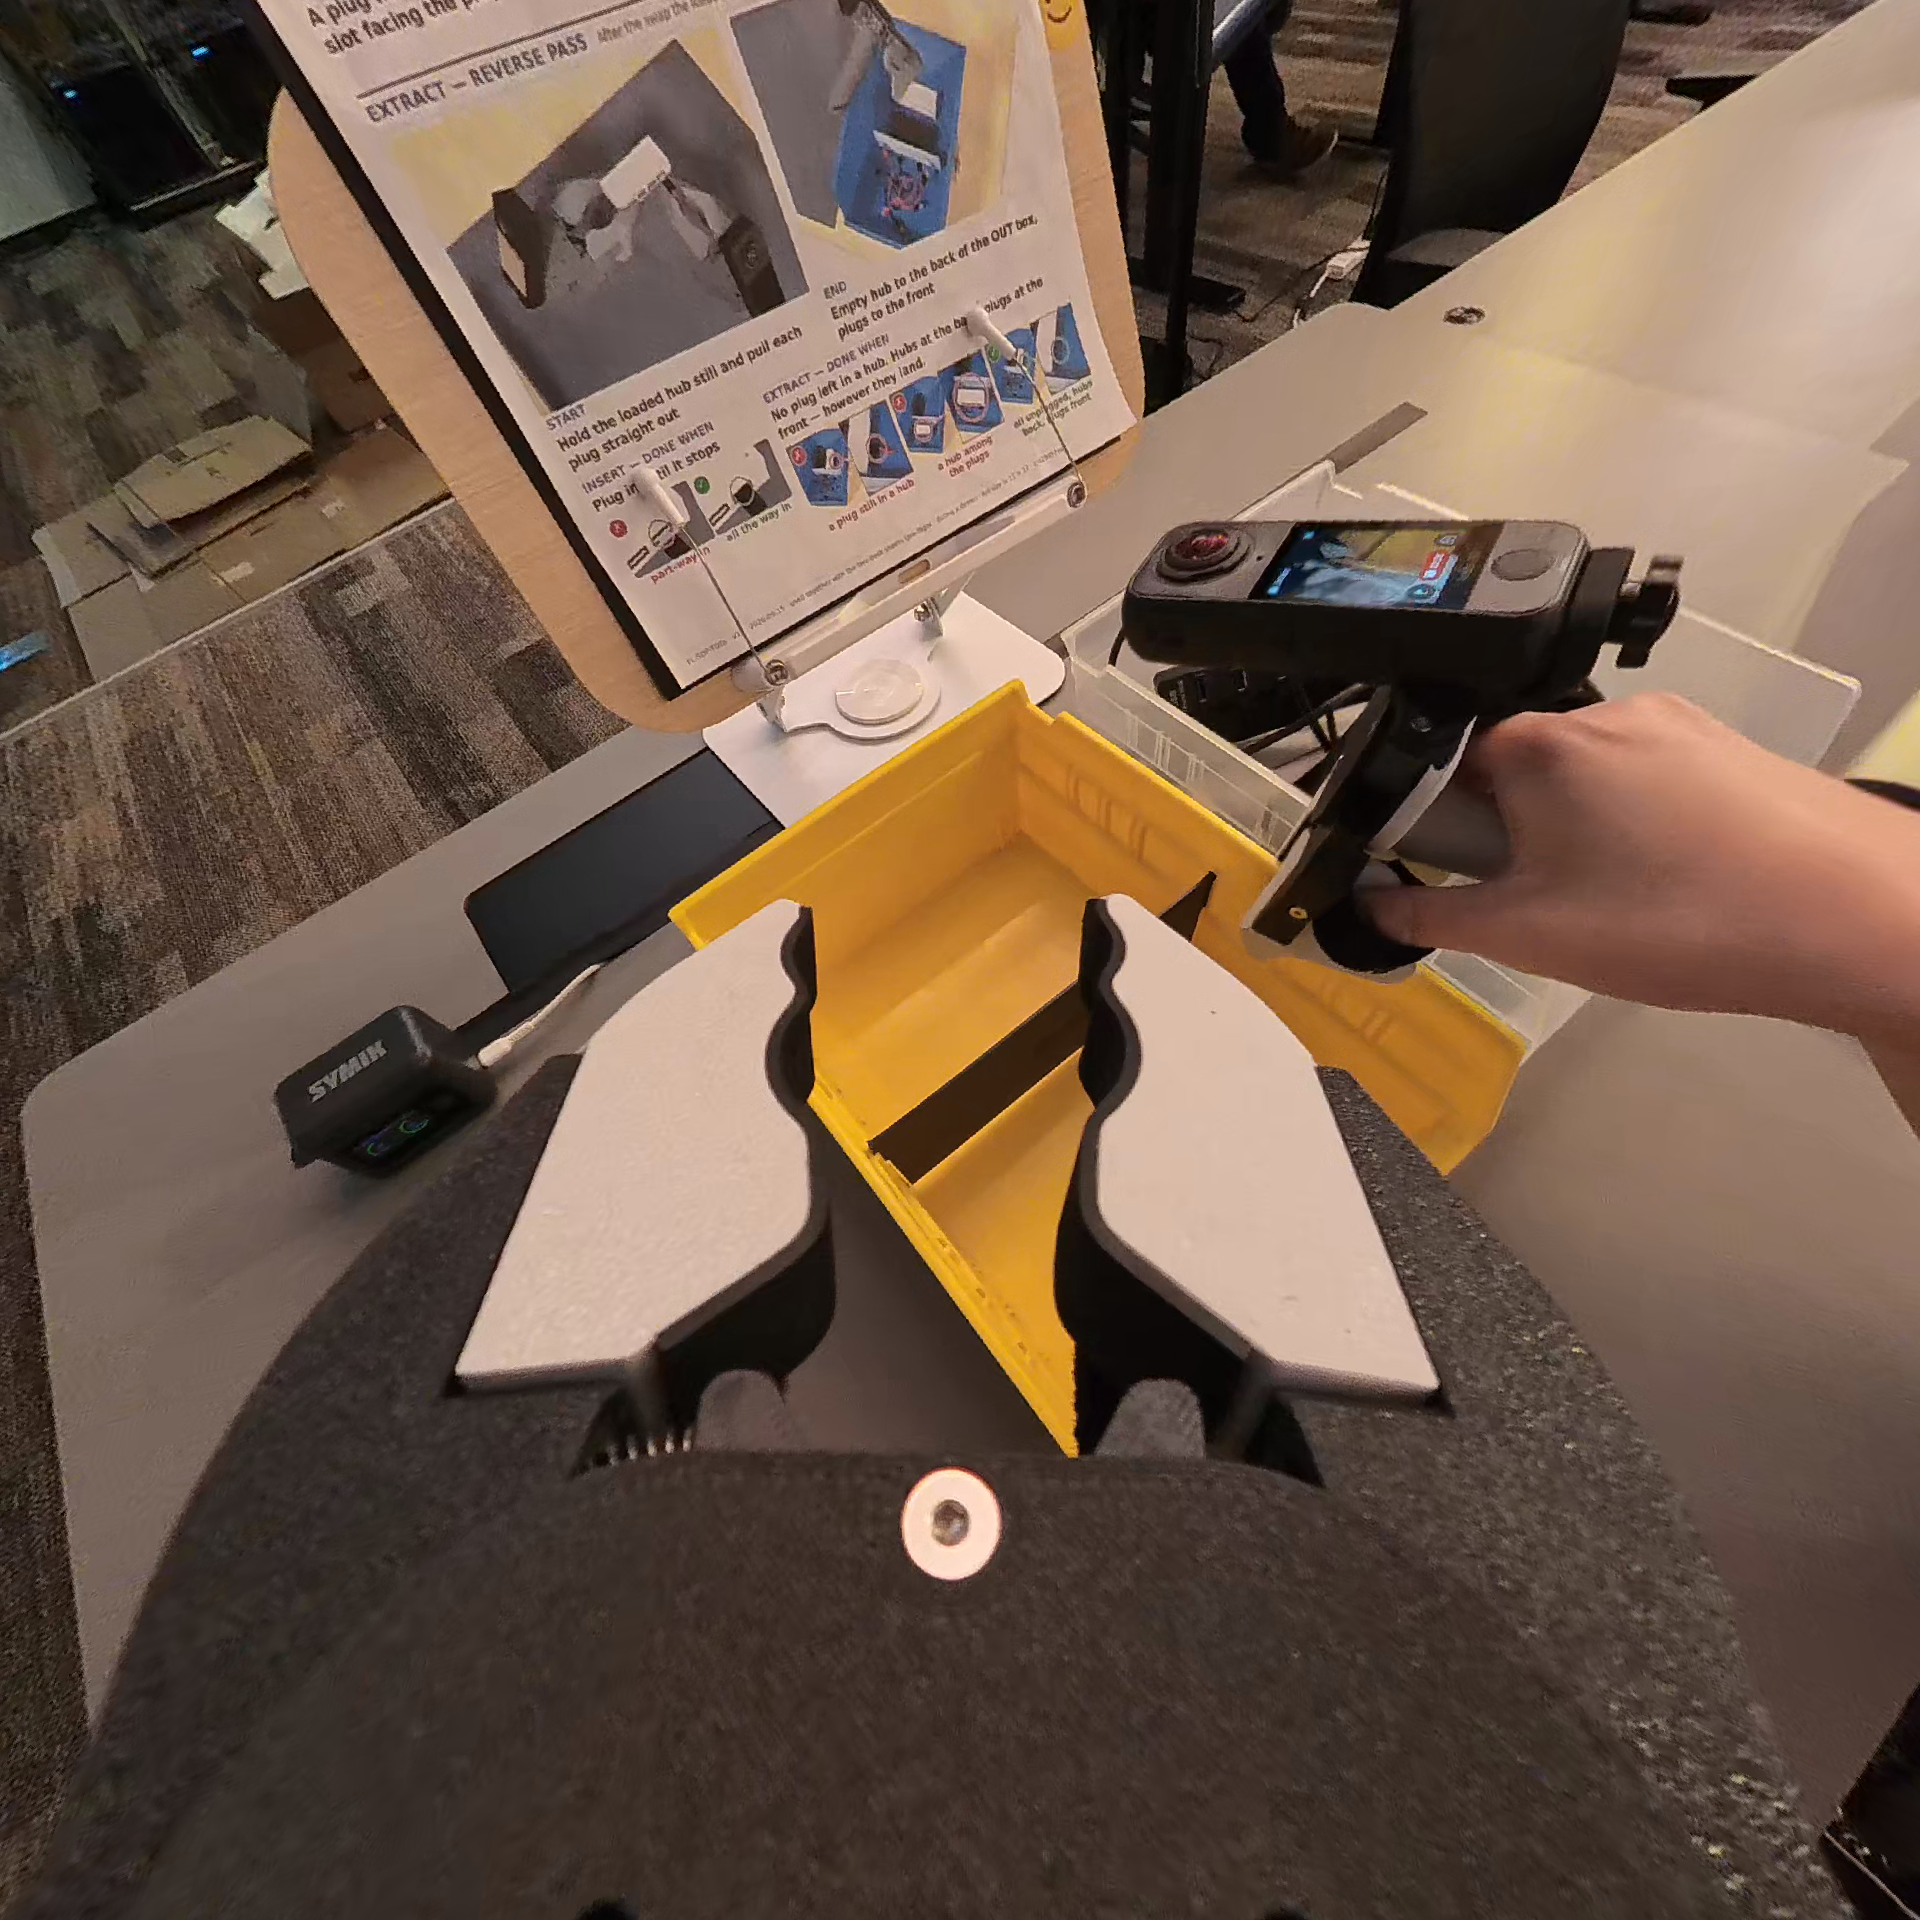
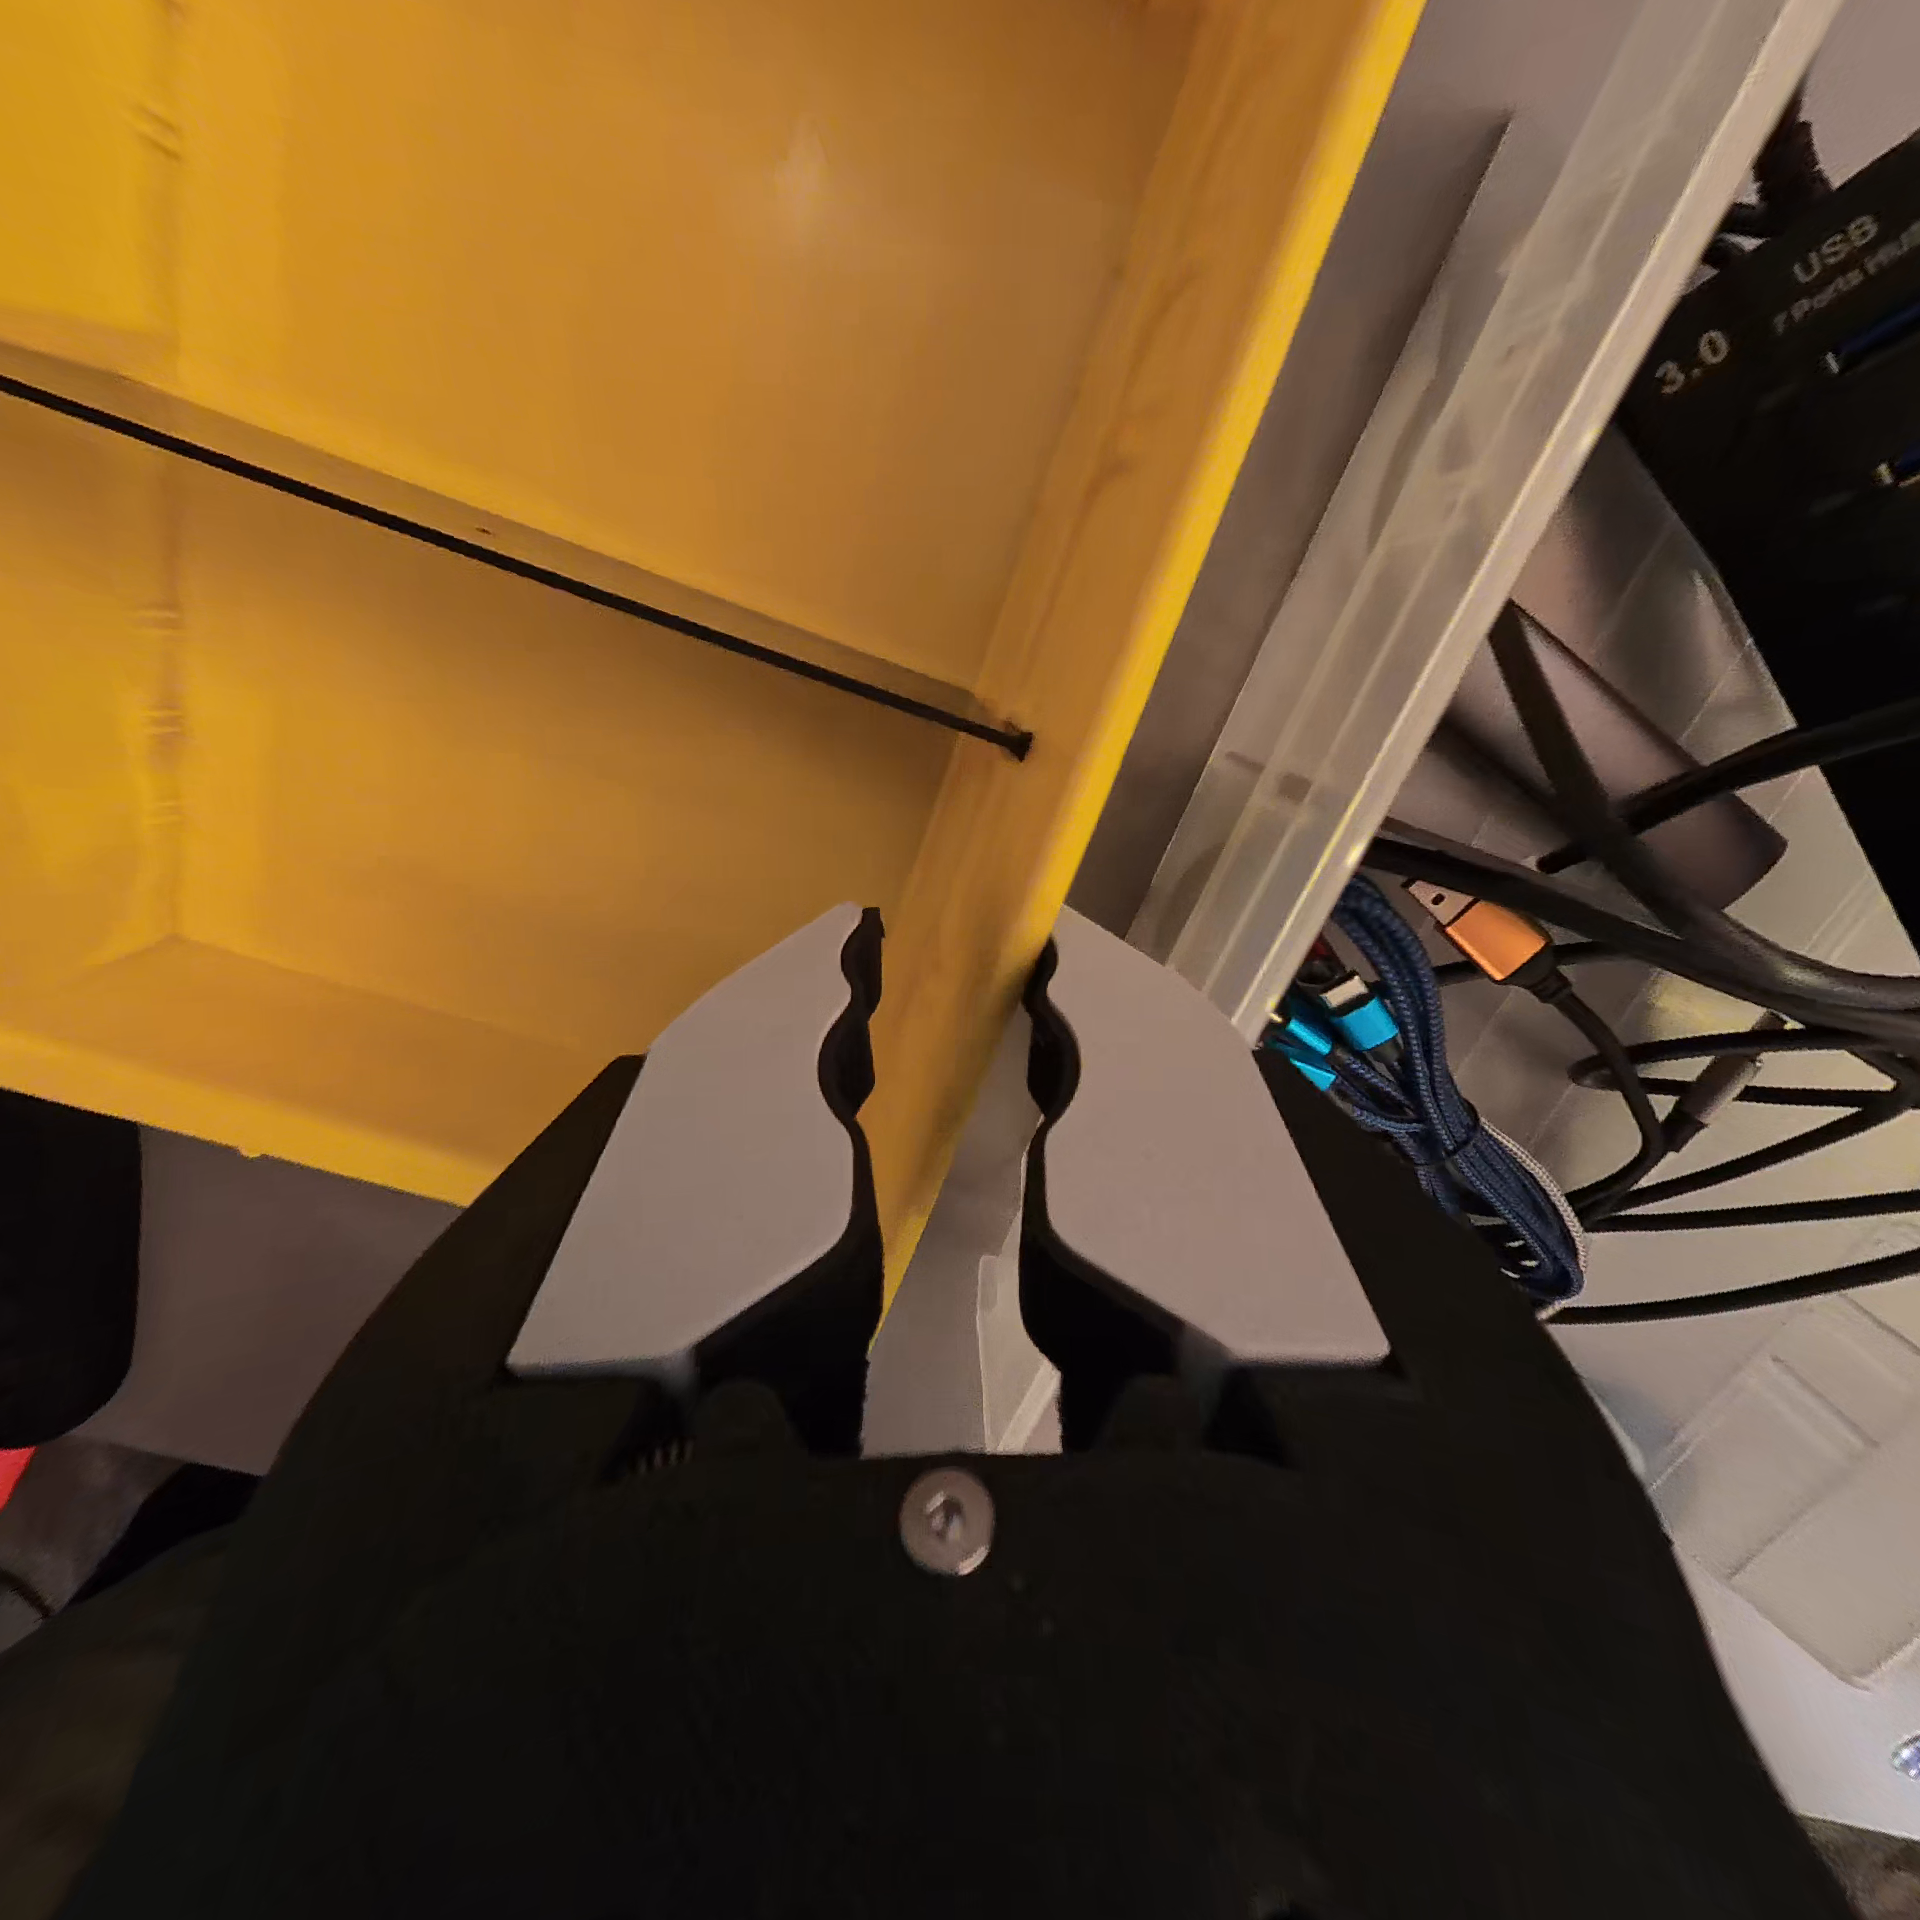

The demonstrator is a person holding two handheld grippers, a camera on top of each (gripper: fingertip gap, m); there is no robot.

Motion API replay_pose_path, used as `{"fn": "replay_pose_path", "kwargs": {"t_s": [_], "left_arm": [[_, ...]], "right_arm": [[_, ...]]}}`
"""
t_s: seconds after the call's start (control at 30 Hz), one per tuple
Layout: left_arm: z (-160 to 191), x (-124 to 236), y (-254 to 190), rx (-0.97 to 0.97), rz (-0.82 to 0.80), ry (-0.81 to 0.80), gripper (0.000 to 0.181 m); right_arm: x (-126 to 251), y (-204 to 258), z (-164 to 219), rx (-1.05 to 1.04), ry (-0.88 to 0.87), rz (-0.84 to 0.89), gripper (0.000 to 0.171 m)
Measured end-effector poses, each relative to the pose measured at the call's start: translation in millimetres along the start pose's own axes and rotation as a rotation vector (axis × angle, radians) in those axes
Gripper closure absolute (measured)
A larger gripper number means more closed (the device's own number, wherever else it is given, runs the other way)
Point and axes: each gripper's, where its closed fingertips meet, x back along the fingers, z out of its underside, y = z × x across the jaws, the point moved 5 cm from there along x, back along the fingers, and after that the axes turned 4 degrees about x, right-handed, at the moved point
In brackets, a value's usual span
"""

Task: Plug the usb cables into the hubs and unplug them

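An empty yellow bin (image 1: 1049,821) with a black divider (image 1: 987,1091) stands on the grey table. My left gripper (image 1: 951,935) is open and empty, hovering over the bin's near corner. My right gripper (image 2: 956,940), also visible in the left wrist view (image 1: 1309,914) in a person's hand, is closed over the yellow bin's right wall (image 2: 1143,520), one finger on each side. A clear bin (image 2: 1382,644) to the right holds a black USB hub (image 2: 1818,312), a grey hub (image 2: 1662,748), a blue braided cable (image 2: 1455,1101), an orange plug (image 2: 1486,930) and black cables.
An instruction sheet on a stand (image 1: 727,312) rises behind the yellow bin. A small black device (image 1: 384,1091) with a white cable lies on the table to the left. The table's left edge (image 1: 31,1143) drops to carpet. A camera (image 1: 1351,582) tops the right gripper. Spacing between my two grippers at the tips: around 25 cm. The right gripper is farther from the small black device (image 1: 384,1091), some 40 cm, than the left, some 35 cm.
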Motion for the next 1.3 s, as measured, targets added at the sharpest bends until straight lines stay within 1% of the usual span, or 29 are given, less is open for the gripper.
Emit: {"fn": "replay_pose_path", "kwargs": {"t_s": [0.13,0.23,0.33,0.4,0.5,0.6,0.97,1.13,1.2,1.23,1.3], "left_arm": [[0,-1,-2,-0.006,0.006,0.001,0.133],[1,-3,-3,-0.012,0.008,0.018,0.133],[1,-4,-5,-0.018,0.008,0.023,0.134],[2,-4,-6,-0.024,0.009,0.026,0.134],[2,-2,-9,-0.032,0.015,0.026,0.134],[1,-1,-12,-0.038,0.026,0.018,0.134],[0,6,-10,-0.030,0.036,0.000,0.136],[1,6,-10,-0.031,0.033,0.004,0.136],[1,6,-10,-0.031,0.033,0.004,0.136],[1,6,-10,-0.032,0.033,0.005,0.136],[1,6,-10,-0.034,0.034,0.008,0.136]], "right_arm": [[-4,2,0,-0.028,0.005,0.032,0.143],[-6,3,-3,-0.086,-0.010,0.026,0.141],[-7,5,-9,-0.145,-0.053,0.011,0.144],[-8,4,-11,-0.189,-0.076,0.003,0.150],[-16,3,-8,-0.228,-0.038,-0.003,0.151],[-26,8,-1,-0.216,0.030,0.005,0.154],[-34,7,-3,-0.175,0.053,0.092,0.152],[-34,20,-6,-0.152,0.029,0.010,0.160],[-34,19,-6,-0.150,0.029,0.023,0.158],[-35,18,-6,-0.142,0.034,0.049,0.151],[-40,18,-4,-0.133,0.054,0.072,0.146]]}}
